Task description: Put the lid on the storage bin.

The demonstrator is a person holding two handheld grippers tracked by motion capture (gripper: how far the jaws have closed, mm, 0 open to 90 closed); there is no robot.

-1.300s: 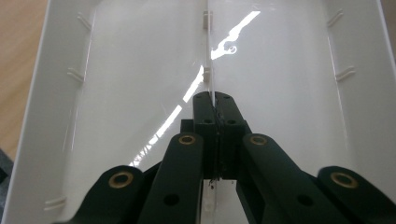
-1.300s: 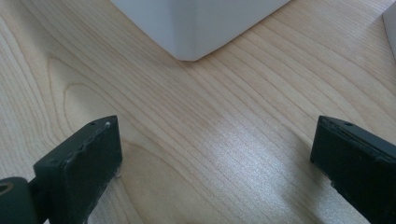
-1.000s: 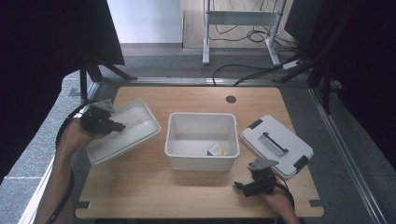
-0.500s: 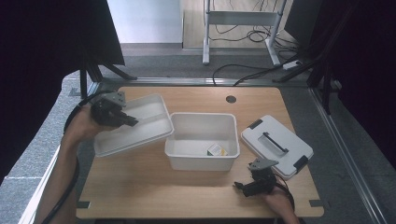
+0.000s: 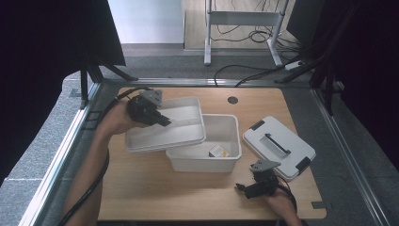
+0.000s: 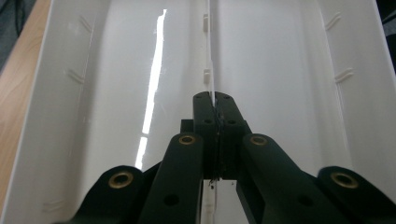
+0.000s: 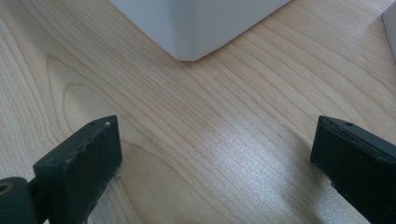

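Observation:
A white lid (image 5: pixel 175 133), underside up, hangs tilted over the left part of an open white bin (image 5: pixel 234 139). My left gripper (image 5: pixel 161 119) is shut on it. In the left gripper view my gripper (image 6: pixel 214 100) clamps the thin rib (image 6: pixel 208 51) that runs down the middle of the lid (image 6: pixel 116 93). A small yellow and white packet (image 5: pixel 217 151) lies in the bin. My right gripper (image 5: pixel 243 188) rests low over the table's front, right of the bin's near corner, and stands open (image 7: pixel 215 149) with bare wood between its fingers. The bin's corner (image 7: pixel 196 28) shows ahead of it.
A second white lid (image 5: pixel 278 147) with black latches and a handle lies flat to the right of the bin. The wooden table (image 5: pixel 155 188) has a round cable hole (image 5: pixel 233 100) at the back. Dark frames and cables stand beyond the far edge.
My left gripper has carried the white lid from the table's left side rightward and up, so it now overlaps the bin's left rim. The right gripper has stayed in place.

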